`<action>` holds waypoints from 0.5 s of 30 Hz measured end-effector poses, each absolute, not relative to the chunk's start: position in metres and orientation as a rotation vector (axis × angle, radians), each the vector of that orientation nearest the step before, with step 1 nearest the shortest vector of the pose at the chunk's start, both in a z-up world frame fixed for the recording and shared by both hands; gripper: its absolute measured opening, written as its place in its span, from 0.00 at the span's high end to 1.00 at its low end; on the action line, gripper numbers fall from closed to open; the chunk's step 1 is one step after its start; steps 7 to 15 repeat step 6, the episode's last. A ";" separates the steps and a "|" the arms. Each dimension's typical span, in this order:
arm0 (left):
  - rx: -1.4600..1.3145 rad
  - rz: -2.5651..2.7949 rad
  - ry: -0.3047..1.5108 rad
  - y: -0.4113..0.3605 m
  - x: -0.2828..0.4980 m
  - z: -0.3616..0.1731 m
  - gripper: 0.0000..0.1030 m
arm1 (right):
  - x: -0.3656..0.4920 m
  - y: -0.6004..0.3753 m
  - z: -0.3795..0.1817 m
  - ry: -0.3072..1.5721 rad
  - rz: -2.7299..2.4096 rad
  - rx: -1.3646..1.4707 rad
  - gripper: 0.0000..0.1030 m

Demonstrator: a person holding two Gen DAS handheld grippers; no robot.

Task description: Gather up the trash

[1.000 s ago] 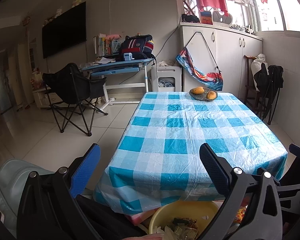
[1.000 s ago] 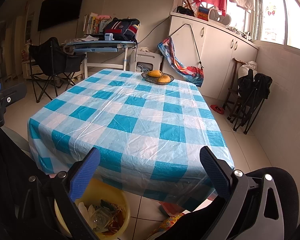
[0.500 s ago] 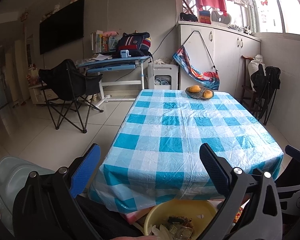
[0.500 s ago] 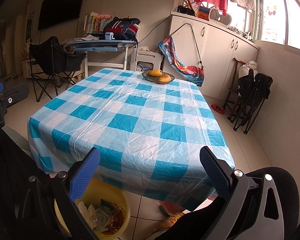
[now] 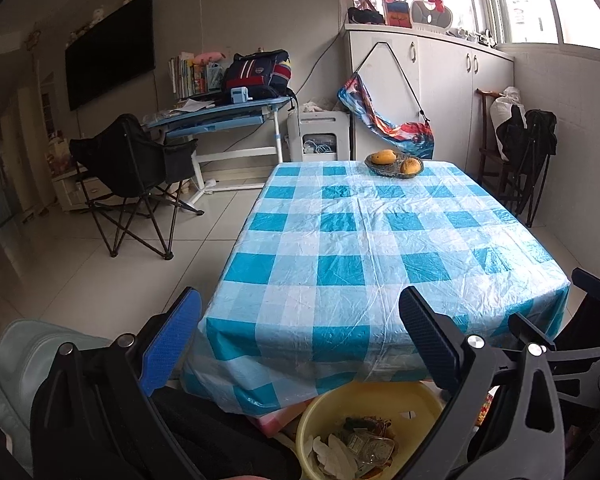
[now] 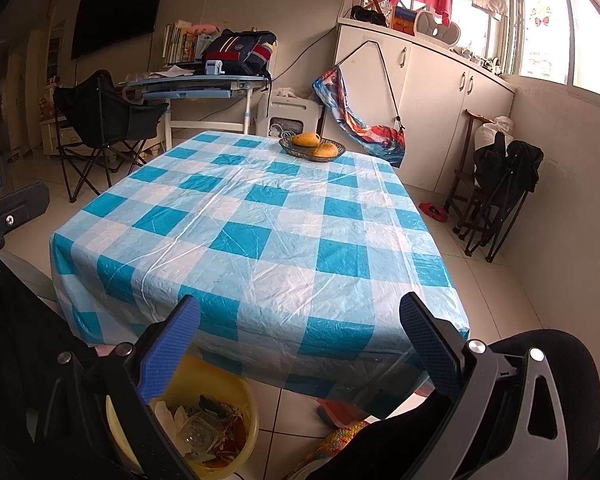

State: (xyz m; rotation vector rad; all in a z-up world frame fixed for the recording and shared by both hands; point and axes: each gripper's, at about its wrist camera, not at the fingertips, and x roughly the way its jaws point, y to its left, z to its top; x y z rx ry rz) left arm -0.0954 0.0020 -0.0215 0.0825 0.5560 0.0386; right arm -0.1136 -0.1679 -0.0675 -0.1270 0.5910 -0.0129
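A yellow bin (image 5: 412,402) (image 6: 242,394) stands on the floor at the near end of the table, with wrappers and a clear plastic container (image 5: 370,446) (image 6: 198,434) lying in it. My left gripper (image 5: 300,338) hangs open above the bin and the table's near edge, with nothing between its blue pads. My right gripper (image 6: 300,340) is open too, empty, to the right of the bin. The table (image 5: 360,240) (image 6: 260,216) wears a blue and white checked plastic cloth; I see no loose trash on it.
A woven bowl with mangoes (image 5: 394,162) (image 6: 312,146) sits at the table's far end. A black folding chair (image 5: 134,172) stands left of the table and a blue desk (image 5: 220,118) behind it. Another folded chair (image 6: 496,192) leans against the right wall by white cabinets (image 6: 432,92).
Both views have drawn back and risen slightly; the left wrist view shows more of the bin. Both grippers stay open and empty.
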 end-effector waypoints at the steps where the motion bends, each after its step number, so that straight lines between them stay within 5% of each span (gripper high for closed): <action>1: 0.079 0.044 0.564 0.004 -0.094 -0.022 0.07 | -0.114 -0.167 -0.068 0.591 -0.013 -0.132 0.07; 15: 0.033 0.073 0.625 0.014 -0.087 -0.030 0.07 | -0.114 -0.167 -0.068 0.595 -0.015 -0.145 0.07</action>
